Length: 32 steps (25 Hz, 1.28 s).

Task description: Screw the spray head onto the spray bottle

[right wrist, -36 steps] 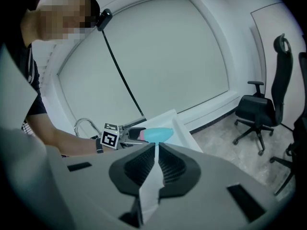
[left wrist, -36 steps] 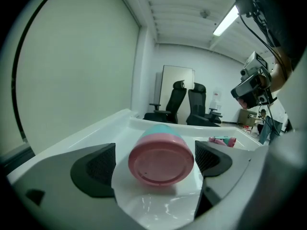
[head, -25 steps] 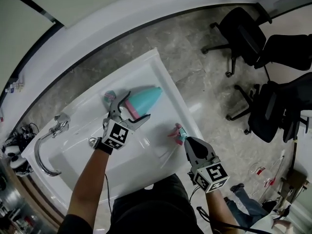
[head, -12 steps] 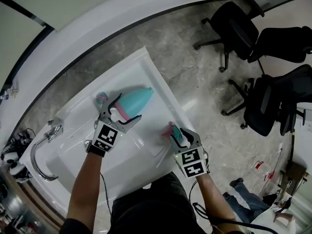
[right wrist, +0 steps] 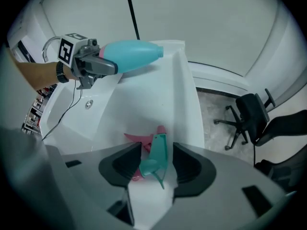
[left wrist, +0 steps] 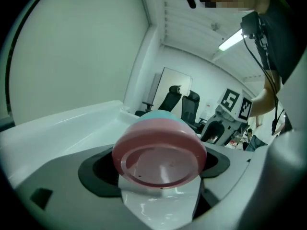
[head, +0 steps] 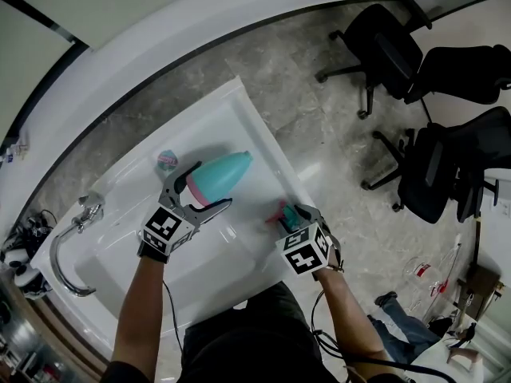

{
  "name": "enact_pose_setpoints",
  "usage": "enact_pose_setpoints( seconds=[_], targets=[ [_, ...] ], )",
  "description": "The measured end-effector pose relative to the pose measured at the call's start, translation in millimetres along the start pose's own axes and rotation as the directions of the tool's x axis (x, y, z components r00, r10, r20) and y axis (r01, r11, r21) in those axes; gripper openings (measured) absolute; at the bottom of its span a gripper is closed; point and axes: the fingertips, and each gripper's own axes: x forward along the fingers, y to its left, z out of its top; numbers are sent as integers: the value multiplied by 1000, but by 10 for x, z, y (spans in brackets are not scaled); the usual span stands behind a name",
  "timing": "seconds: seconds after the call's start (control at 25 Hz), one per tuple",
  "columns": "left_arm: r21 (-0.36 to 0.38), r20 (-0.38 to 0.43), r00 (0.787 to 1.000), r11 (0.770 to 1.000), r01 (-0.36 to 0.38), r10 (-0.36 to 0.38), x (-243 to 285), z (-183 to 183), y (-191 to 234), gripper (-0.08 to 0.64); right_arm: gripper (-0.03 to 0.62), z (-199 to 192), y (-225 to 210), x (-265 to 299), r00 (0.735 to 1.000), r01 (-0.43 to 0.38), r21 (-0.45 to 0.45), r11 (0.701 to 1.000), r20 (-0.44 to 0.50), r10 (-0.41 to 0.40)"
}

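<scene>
Right gripper lowered over spray head at sink edge; jaws just widened, released astride it. Spray head half-hidden in head view. Spray bottle clenched in left gripper jaws.

The white sink carries the spray head (pink and teal) and perhaps a small cap.

The head view looks steeply down on the white basin. Both gripper views sit low and close (the right tilted downward). The teal bottle, central overhead, shows upper left in the right gripper view.
</scene>
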Motion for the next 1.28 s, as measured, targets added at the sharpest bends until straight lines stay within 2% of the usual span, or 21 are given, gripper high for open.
enact_pose_setpoints(
  seconds=[0.24, 0.44, 0.6, 0.68, 0.84, 0.88, 0.96, 1.12, 1.28],
  targets=[
    [-140, 87, 992, 984, 107, -95, -124, 164, -144, 459, 172, -2, 14, 11, 999, -22, -19, 1000, -41, 21],
    [-244, 160, 965, 939, 241, -206, -247, 239, -361, 457, 151, -4, 14, -57, 999, -33, 0, 999, -7, 33],
    [-370, 257, 942, 879, 302, -215, -368, 297, -394, 457, 144, -13, 58, -113, 995, -97, 68, 993, 39, 95],
    [-409, 315, 923, 846, 341, -220, -442, 332, -416, 457, 144, -1, 55, -163, 990, -129, 106, 986, 73, 121],
    [-449, 454, 858, 769, 454, -241, -663, 509, -495, 457, 143, 96, 20, -399, 976, -179, 145, 973, 151, 157],
    [-450, 487, 841, 757, 474, -238, -726, 578, -509, 457, 143, 143, 0, -501, 972, -183, 141, 973, 174, 157],
    [-432, 533, 814, 753, 496, -230, -865, 728, -557, 457, 143, 260, -25, -759, 962, -187, 128, 974, 226, 155],
    [-363, 581, 778, 780, 509, -238, -1169, 1028, -750, 457, 143, 532, -11, -1409, 932, -175, 86, 981, 336, 137],
    [-295, 608, 753, 809, 509, -252, -1515, 1281, -985, 457, 144, 831, 105, -2107, 882, -147, 46, 988, 458, 110]
  ],
)
